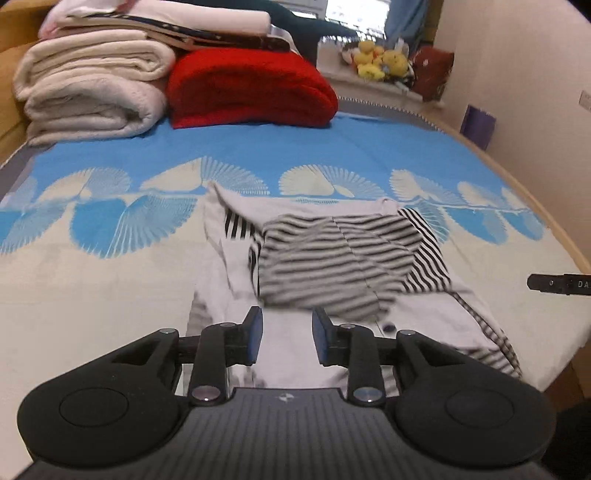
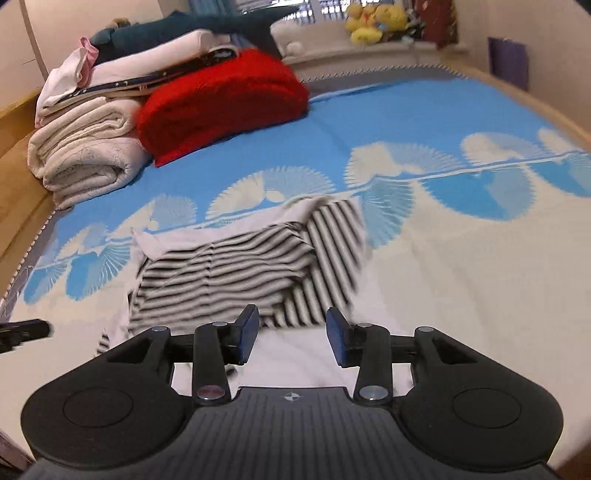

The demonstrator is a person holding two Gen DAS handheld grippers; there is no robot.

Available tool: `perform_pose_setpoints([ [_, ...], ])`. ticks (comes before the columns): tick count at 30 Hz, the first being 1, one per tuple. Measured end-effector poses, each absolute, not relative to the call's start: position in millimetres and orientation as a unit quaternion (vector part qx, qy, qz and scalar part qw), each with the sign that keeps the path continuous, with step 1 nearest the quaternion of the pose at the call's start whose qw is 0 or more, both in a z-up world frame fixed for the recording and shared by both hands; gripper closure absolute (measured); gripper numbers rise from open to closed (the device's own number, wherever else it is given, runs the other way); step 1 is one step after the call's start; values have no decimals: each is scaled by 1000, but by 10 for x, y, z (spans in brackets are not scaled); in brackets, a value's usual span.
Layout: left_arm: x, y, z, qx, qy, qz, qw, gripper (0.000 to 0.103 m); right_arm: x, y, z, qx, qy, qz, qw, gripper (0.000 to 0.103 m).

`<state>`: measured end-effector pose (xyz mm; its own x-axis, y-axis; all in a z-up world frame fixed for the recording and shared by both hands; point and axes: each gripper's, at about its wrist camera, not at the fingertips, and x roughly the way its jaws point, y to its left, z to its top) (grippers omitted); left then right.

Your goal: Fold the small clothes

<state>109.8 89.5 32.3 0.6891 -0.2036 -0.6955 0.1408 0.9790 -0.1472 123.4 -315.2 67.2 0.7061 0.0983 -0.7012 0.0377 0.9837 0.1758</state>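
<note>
Nearest us in the left wrist view, our left gripper hangs just above the near part of the garment, its blue-padded fingers spread with a clear gap and nothing between them. That garment, a small white piece with black-and-white striped panels, lies on the bedspread, the striped part folded over the white body; motion blur smears its edges. Along the far side of the bed we see a stack of cream blankets beside a folded red blanket, with more folded linens piled on top. Yellow plush toys sit on a ledge beyond. At the right edge a black tip of our other gripper pokes in.

From the right wrist view, our right gripper hovers over the garment's near white edge, fingers likewise parted and holding nothing. The striped fabric lies ahead and left of it, on the blue and cream bedspread. We see no containers; the cream blankets and red blanket rest directly on the bed.
</note>
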Motion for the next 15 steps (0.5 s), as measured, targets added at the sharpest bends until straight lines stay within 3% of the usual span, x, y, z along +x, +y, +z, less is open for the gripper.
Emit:
perform_pose_setpoints([
  [3, 708, 944, 62, -69, 392, -83, 914, 71, 925, -3257, 614, 96, 388, -3, 917, 60],
  [6, 620, 947, -49, -76, 424, -64, 900, 70, 696, -3307, 553, 103, 388, -13, 916, 48],
  [8, 622, 942, -71, -71, 411, -49, 908, 54, 622, -3311, 441, 89, 383, -30, 919, 38],
  [9, 635, 949, -107, -70, 413, -39, 907, 48, 596, -3323, 385, 87, 387, -42, 917, 38],
  [15, 770, 1147, -400, -131, 477, -15, 869, 48, 676, -3353, 41, 97, 434, -67, 893, 38],
])
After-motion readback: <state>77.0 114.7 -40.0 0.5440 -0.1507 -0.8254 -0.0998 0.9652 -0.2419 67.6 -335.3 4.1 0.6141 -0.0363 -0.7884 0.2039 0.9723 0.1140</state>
